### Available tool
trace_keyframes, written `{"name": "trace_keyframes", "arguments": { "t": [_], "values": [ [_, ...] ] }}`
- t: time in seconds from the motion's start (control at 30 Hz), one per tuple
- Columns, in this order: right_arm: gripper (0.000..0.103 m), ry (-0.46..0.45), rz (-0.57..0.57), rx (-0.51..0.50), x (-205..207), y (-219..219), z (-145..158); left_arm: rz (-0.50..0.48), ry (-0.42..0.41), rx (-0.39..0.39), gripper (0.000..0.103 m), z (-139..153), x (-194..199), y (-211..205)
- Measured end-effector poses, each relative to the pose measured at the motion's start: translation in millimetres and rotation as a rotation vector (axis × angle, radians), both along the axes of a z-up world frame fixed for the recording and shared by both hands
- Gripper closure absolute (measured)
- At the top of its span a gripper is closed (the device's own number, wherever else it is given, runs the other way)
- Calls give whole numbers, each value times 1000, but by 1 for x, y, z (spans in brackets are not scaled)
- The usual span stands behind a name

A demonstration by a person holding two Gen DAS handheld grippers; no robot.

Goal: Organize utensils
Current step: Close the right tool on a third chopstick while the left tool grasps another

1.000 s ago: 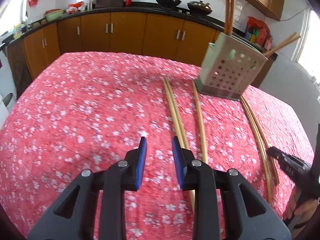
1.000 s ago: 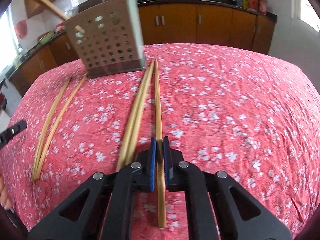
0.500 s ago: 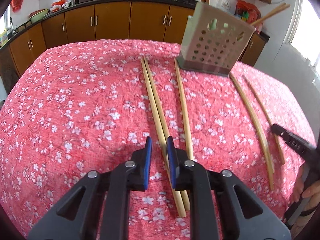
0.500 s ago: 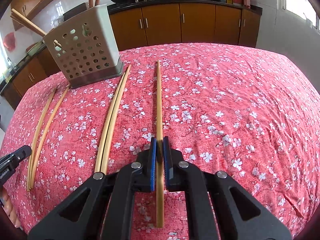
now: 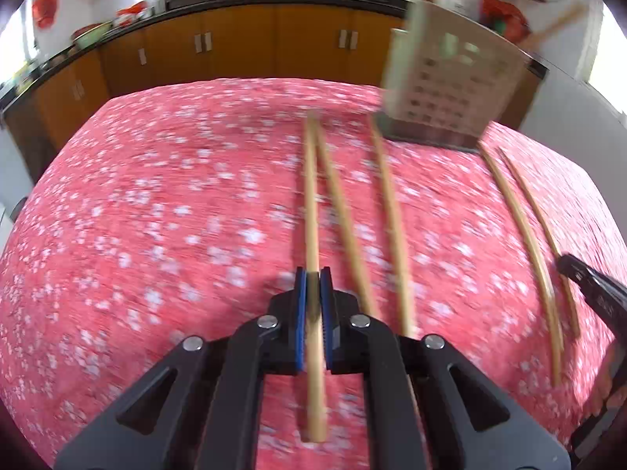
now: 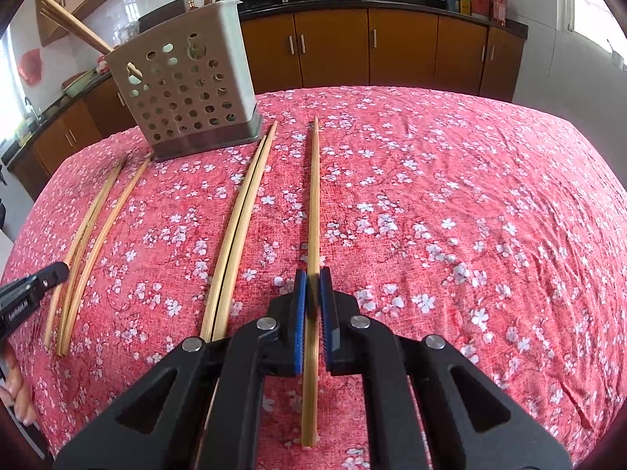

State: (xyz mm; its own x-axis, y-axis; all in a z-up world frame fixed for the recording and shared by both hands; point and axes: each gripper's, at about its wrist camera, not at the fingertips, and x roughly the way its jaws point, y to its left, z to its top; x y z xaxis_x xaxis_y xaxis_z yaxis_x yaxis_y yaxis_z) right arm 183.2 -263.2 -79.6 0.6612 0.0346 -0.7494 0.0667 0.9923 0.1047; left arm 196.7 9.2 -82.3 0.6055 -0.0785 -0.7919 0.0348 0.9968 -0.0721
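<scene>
A wooden chopstick (image 5: 311, 196) runs forward between the blue pads of my left gripper (image 5: 312, 274), which is shut on it near its close end. Two more chopsticks (image 5: 392, 215) lie just right of it on the red flowered cloth. The perforated grey utensil holder (image 5: 450, 86) stands at the far right with chopsticks sticking out of it. In the right wrist view my right gripper (image 6: 312, 276) is shut on a single chopstick (image 6: 313, 196) that points toward the holder (image 6: 184, 90). A touching pair of chopsticks (image 6: 239, 227) lies to its left.
Another two chopsticks (image 6: 94, 227) lie further left, by the black tip of the other gripper (image 6: 35, 286). In the left wrist view a curved pair (image 5: 525, 227) lies at the right, next to the other gripper's black finger (image 5: 588, 286). Wooden kitchen cabinets (image 6: 333, 47) stand behind the table.
My left gripper slid right and came down over the leftmost chopstick, and its jaws closed on it. The right gripper kept its grip and stayed where it was.
</scene>
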Motion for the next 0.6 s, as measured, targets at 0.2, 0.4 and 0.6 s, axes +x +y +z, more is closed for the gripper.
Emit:
{"name": "trace_keyframes", "arguments": {
  "t": [0.2, 0.4, 0.6],
  "values": [
    [95, -3, -74, 10, 10, -26, 0, 79, -3, -13, 94, -2, 13, 40],
    [95, -2, -86, 22, 11, -37, 0, 63, -25, -35, 92, -3, 11, 48],
    [95, -3, -85, 36, 9, -41, 0, 66, -25, -63, 92, -1, 11, 50]
  ]
}}
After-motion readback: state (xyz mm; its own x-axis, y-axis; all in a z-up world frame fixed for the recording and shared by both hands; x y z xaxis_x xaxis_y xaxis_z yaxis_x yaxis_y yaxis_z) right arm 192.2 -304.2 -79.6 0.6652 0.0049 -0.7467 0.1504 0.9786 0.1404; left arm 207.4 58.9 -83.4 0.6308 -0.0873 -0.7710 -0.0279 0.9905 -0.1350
